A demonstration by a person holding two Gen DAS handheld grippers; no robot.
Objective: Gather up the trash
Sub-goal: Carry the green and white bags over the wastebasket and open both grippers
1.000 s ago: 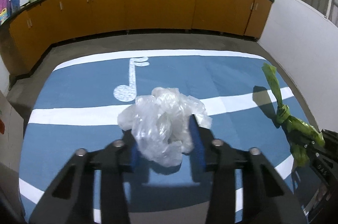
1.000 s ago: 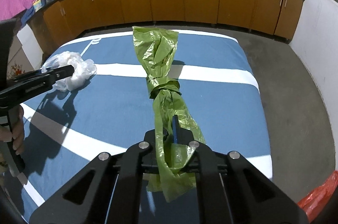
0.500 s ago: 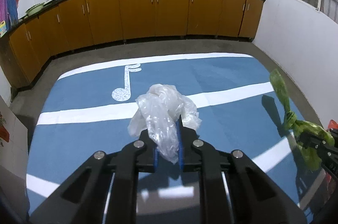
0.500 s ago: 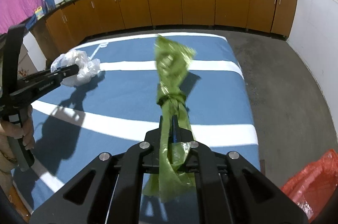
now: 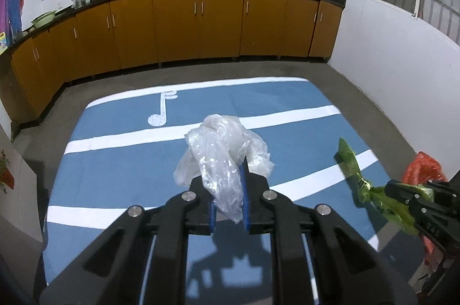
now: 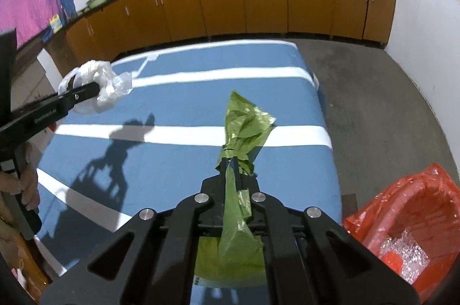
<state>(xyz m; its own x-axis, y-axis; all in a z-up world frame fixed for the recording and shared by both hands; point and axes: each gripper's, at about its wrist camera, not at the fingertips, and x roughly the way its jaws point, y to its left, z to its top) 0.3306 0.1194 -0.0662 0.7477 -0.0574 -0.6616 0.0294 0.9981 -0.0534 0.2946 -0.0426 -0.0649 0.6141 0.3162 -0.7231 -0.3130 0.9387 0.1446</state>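
Observation:
My left gripper [image 5: 228, 184] is shut on a crumpled clear plastic bag [image 5: 222, 149] and holds it above the blue table [image 5: 115, 161]. It also shows in the right wrist view [image 6: 95, 88] at the left, with the clear bag [image 6: 110, 79] at its tip. My right gripper [image 6: 230, 161] is shut on a knotted green plastic bag [image 6: 244, 126] and holds it over the table's right part. In the left wrist view the right gripper [image 5: 394, 187] and the green bag [image 5: 352, 158] are at the right edge.
A bin lined with a red bag [image 6: 417, 204] stands on the floor right of the table, with clear wrapping inside; it also shows in the left wrist view [image 5: 422, 167]. Orange cabinets [image 5: 201, 26] line the far wall. Grey floor [image 6: 373, 103] surrounds the table.
My left gripper closed on the clear bag and lifted it off the table. My right gripper rose and swung right with the green bag, bringing the red bin into view.

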